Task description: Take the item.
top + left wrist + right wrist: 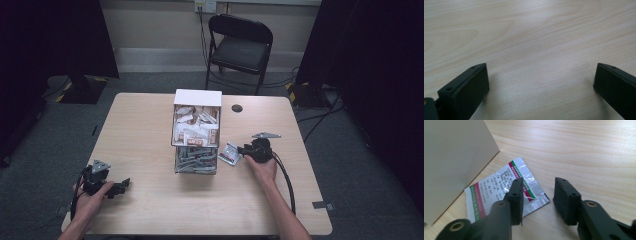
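Pale wood-grain rectangular table (145, 125) sitting on grey carpet, dark curtains either side, and one black folding chair (239, 46) against the back wall.

Far left, the left gripper (120, 187) lies low near the front left corner, jaws spread wide with just bare tabletop between them, holding nothing. Loads of free space around it, though the table's front edge is close behind the hand.

Middle of the table has the white cardboard box (197, 131), open on top and stuffed with little sachets, too jumbled to count. It has two compartments: the far one with white and brown packets, the near one with silvery ones.

Just right of the box lies a single flat silver foil sachet (506, 188) with green and dark red stripes along its edges and small print on a white panel. One corner sits close to the box wall; I can't tell if it touches.

The right gripper (537, 195) hovers right over it, jaws partly open. One jaw sits over the foil, the other is off past its edge above bare wood, and the pads aren't squeezing it. Clear table runs beyond to the right edge.

So: two grippers, one box, one loose sachet, one small dark round spot (237, 108) behind the box.
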The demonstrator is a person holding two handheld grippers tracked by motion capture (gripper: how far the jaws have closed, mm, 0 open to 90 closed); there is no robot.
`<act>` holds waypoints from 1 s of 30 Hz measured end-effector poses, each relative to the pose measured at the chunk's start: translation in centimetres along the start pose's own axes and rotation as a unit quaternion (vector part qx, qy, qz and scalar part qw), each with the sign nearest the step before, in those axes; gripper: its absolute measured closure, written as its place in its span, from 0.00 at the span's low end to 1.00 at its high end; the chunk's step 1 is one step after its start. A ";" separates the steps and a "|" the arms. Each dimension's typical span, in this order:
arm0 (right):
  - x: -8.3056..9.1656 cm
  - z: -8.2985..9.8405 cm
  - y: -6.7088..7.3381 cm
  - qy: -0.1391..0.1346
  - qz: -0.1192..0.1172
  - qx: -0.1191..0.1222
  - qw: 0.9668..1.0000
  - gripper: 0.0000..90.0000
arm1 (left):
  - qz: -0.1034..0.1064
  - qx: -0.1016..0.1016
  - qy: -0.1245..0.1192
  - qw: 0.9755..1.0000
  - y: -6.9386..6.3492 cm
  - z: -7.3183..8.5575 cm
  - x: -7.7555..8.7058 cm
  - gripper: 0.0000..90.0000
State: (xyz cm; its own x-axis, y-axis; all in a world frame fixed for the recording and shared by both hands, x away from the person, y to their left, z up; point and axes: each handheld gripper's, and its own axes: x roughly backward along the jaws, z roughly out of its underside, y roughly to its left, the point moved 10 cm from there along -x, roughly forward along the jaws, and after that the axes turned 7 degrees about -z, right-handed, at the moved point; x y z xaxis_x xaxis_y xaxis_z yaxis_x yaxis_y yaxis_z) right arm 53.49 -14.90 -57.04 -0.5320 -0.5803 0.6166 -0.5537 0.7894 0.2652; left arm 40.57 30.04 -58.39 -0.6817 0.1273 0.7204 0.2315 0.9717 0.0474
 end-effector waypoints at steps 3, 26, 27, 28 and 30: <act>-0.1 -0.2 0.0 -0.003 0.004 0.001 1.000 0.54 | 0.000 0.000 0.000 1.000 0.0 0.0 0.0 0.00; 2.6 -2.3 1.3 -0.031 -0.007 -0.005 0.999 0.16 | 0.000 0.000 0.000 1.000 0.0 0.0 0.0 0.00; 3.0 -2.5 1.3 -0.034 -0.005 -0.003 0.999 0.16 | 0.000 0.000 0.000 1.000 0.0 0.0 0.0 0.00; 3.2 -2.6 1.4 -0.035 -0.003 0.000 0.999 0.16 | 0.000 0.000 0.000 1.000 0.0 0.0 0.0 0.00; 3.8 -2.7 1.7 -0.038 -0.005 0.003 0.999 0.16 | 0.000 0.000 0.000 1.000 0.0 0.0 0.0 0.00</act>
State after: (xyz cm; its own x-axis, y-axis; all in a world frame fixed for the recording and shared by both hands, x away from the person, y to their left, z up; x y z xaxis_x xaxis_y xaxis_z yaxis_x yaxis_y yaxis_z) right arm 52.26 -15.26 -52.22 -0.5730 -0.6022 0.5559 -0.5632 0.7821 0.2667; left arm 40.57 30.03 -58.39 -0.6818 0.1277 0.7203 0.2318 0.9716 0.0472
